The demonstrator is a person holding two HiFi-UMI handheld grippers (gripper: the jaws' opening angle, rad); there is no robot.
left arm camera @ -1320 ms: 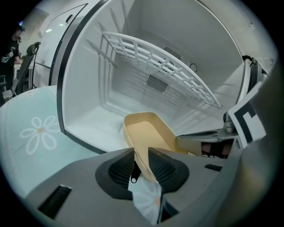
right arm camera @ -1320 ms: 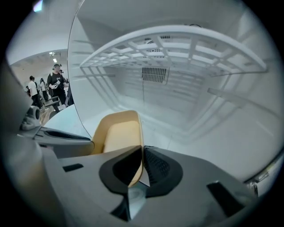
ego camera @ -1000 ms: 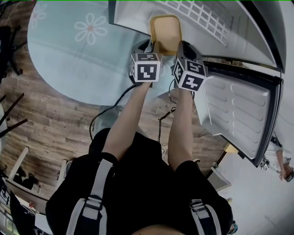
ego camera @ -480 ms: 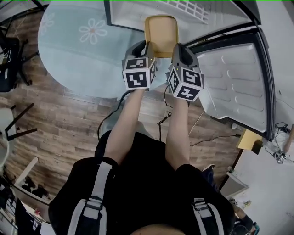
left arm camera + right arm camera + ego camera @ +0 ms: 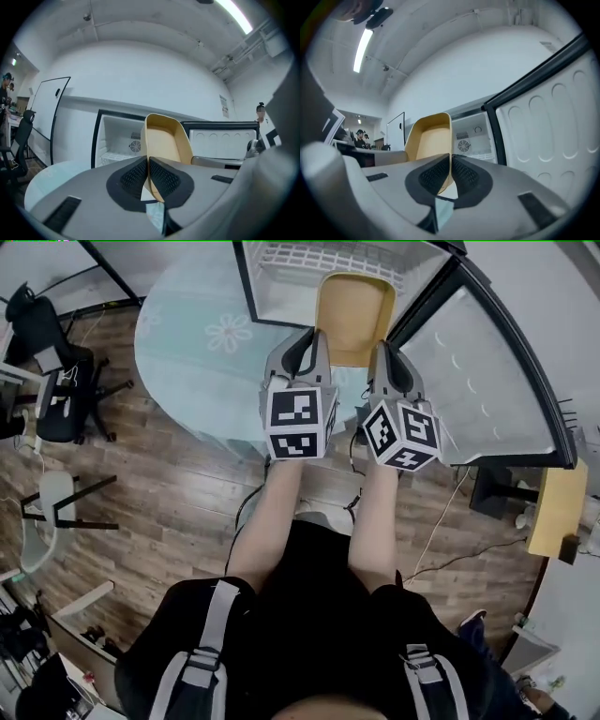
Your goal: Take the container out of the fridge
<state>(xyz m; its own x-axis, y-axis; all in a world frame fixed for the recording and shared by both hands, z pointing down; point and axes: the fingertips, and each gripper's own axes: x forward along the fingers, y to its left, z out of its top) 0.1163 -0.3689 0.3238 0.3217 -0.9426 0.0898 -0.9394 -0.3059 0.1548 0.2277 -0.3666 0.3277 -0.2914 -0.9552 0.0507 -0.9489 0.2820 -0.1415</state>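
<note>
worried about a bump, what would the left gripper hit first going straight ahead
The left gripper, jaws closing on the yellow container wall, would push that first; behind it, probably the open fridge interior.

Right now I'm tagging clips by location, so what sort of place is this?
Probably an office or lab workspace, not a home kitchen: a black office chair on the wood floor, a strip light overhead, and a small open fridge near a tall white board.

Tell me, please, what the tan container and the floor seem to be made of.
The container is probably plastic with a matte tan finish: its walls are thin and smoothly moulded, with rounded corners. The floor is wood or wood-look laminate with a low sheen: brown planks with visible grain and seams.
</note>
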